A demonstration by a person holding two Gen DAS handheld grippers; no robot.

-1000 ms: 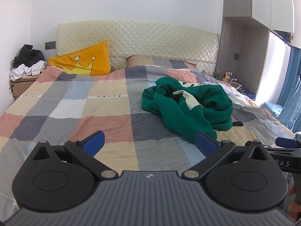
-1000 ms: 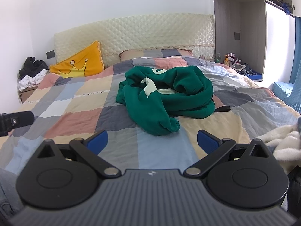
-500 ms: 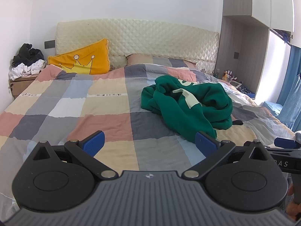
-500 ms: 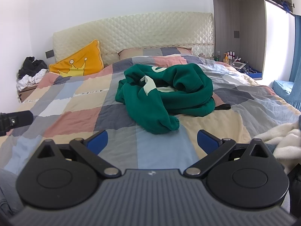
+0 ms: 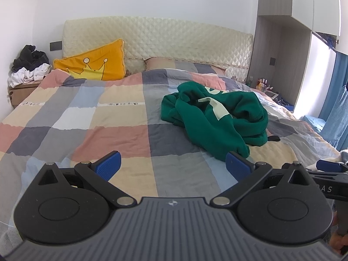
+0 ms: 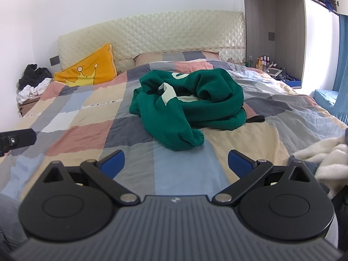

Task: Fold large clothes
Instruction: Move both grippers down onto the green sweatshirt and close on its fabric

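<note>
Showing only in right wrist view: white fluffy blanket [image 6: 324, 150] at 3 o'clock on bed edge, plus tip of left gripper [image 6: 16, 140] poking in at 9 o'clock. Showing only in left wrist view: right gripper [image 5: 328, 166] blue tip at 3 o'clock. Both jaws spread wide, nothing held; left gripper [image 5: 173, 166], right gripper [image 6: 176, 162] hovering over near end of patchwork quilt [image 5: 113, 134].

Around: yellow crown cushion [image 5: 93, 64] at 11 o'clock against quilted headboard [image 5: 174, 37], clothes pile [image 5: 28, 64] on side table at 10 o'clock, bottles on shelf [image 6: 264, 62] at 2 o'clock. Small black item [image 6: 256, 119] just beside sweatshirt's right edge. Nothing blocking the path.

Green sweatshirt [image 6: 189, 104] crumpled in a heap, mid-bed, 12 to 1 o'clock; pale print partly showing, one sleeve end trailing toward grippers, apart from both.
</note>
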